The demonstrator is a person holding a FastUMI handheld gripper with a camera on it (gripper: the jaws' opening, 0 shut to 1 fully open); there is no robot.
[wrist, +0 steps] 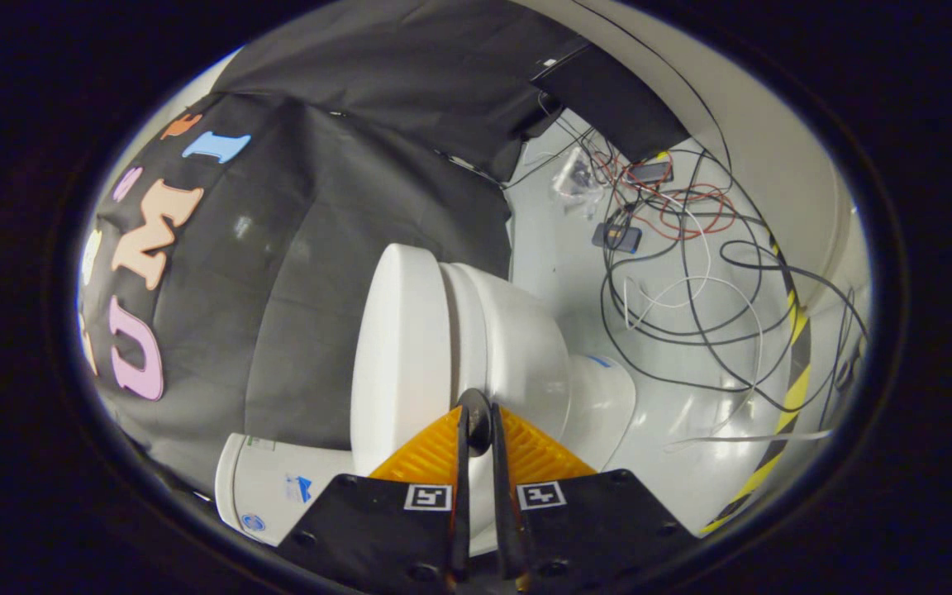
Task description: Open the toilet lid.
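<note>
The white toilet appears rolled on its side. Its lid (pixel 400 347) lies flat against the seat (pixel 466 330), down on the bowl (pixel 525 347). The cistern (pixel 278 487) sits behind the lid, beside my fingers. My gripper (pixel 476 411) is right at the toilet's front rim, its tips over the seam where lid and seat meet. The fingers (pixel 461 463) stand almost together, with a thin slit lower down and the tips touching. Nothing shows clamped between them.
Black cloth wall (pixel 302 248) hangs behind the toilet. Loose cables (pixel 691 273) and small devices (pixel 618 238) lie tangled on the glossy white floor (pixel 691 397) beyond the bowl. A yellow-and-black tape strip (pixel 794 388) runs along the floor's edge.
</note>
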